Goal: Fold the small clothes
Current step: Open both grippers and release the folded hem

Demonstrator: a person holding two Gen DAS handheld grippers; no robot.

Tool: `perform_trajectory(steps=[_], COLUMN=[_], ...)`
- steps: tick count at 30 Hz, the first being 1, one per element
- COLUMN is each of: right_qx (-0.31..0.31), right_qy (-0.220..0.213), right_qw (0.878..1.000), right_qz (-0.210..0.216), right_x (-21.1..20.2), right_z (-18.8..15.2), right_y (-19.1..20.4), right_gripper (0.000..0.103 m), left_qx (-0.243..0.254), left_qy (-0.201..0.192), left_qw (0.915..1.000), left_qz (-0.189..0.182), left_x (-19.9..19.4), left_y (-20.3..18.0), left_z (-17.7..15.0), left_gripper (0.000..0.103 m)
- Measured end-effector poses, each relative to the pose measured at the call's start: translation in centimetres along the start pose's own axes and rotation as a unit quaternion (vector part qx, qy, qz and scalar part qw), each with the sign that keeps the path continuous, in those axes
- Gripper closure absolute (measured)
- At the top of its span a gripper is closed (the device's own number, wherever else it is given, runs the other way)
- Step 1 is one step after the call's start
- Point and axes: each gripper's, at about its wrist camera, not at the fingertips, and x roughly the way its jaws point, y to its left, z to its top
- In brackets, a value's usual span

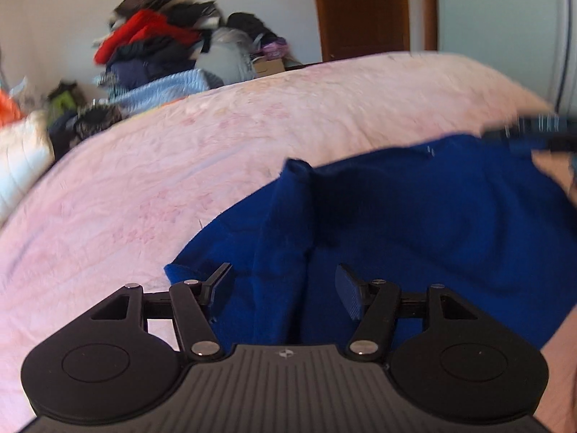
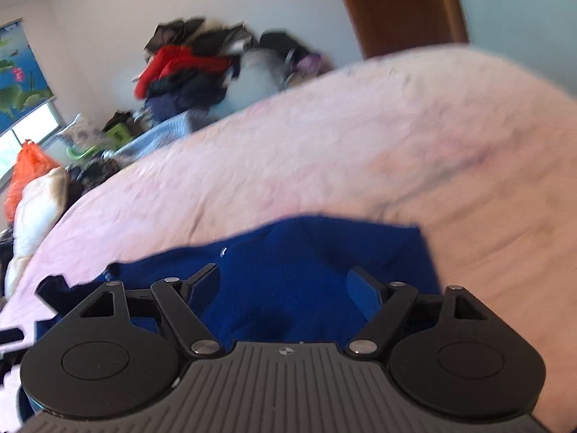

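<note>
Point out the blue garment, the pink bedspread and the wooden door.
Blue garment (image 1: pixel 414 223): left wrist view, middle of the cloth.
Pink bedspread (image 1: pixel 180 166): left wrist view, bare stretch left of the garment.
Wooden door (image 1: pixel 364 7): left wrist view, centre panel.

1. The left gripper (image 1: pixel 283 294) is matte black, with two round discs flanking a grey ribbed plate.
2. Its plate bears a small round emblem at the top edge.
3. Silver screws cap the black link arms.
4. The fingers (image 1: pixel 348 294) carry dark blue ribbed pads.
5. The right gripper (image 2: pixel 288 290) looks the same: black discs, ribbed plate, silver screws, blue-padded fingers (image 2: pixel 364 297).
</note>
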Motion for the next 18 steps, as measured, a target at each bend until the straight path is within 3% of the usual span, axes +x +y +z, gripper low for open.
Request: perform_trajectory(steps=[3,5,7,13,15,18], right_qx=[-0.034,-0.028,-0.017,0.024,0.073,0.139], right_qy=[0.061,0.107,0.145,0.21,0.201,0.145], right_qw=[0.988,0.972,0.957,0.939,0.93,0.921], right_qz=[0.136,0.207,0.251,0.273,0.298,0.335], right_x=[0.8,2.4,4.4,10.9,12.3,12.6], right_z=[-0.2,-0.6,-1.1,-1.7,-1.4,-0.5], right_y=[4.0,6.6,9.1,14.3,14.6,14.7], right_gripper=[0.025,0.022,0.016,0.016,0.017,0.009], left_qx=[0.029,0.01,-0.024,-0.09,-0.094,-0.093], left_qy=[0.005,0.016,0.026,0.053,0.061,0.077], left_qw=[0.9978,0.9962,0.9951,0.9896,0.9884,0.986], left_qz=[0.06,0.085,0.092,0.099,0.103,0.115], left_x=[0.4,0.7,0.8,0.4,0.3,0.3], left_y=[-0.7,0.3,1.8,5.5,5.9,5.9], left_z=[-1.4,-2.3,-3.0,-5.0,-5.6,-6.6], left_gripper=[0.041,0.041,0.041,0.039,0.038,0.037])
